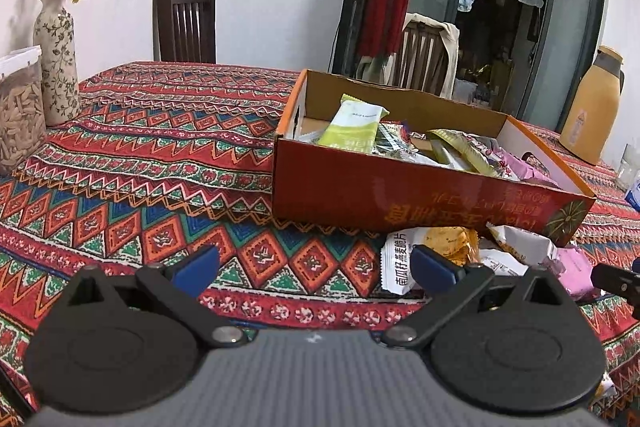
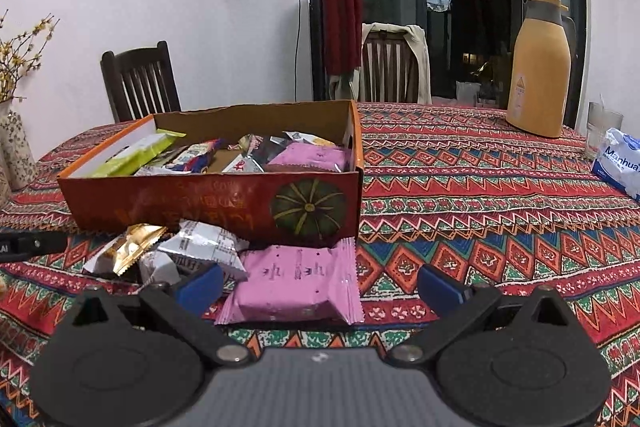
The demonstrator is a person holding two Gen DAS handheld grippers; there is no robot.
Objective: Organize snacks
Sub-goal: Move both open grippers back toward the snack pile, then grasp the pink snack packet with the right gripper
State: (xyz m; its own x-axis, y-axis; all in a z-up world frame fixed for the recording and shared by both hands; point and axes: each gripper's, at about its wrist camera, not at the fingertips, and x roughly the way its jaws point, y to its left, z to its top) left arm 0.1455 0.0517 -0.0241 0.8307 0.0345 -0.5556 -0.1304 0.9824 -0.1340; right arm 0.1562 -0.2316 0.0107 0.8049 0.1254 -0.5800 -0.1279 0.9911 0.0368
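An orange cardboard box holds several snack packets on the patterned tablecloth. Loose packets lie in front of it: a white one, a gold one, a silver one and a pink one. My left gripper is open and empty, low over the cloth, left of the loose pile. My right gripper is open, its fingers either side of the pink packet, not touching it.
A flowered vase and a jar of seeds stand at the left. A yellow thermos, a glass and a tissue pack stand at the right. Chairs line the far edge.
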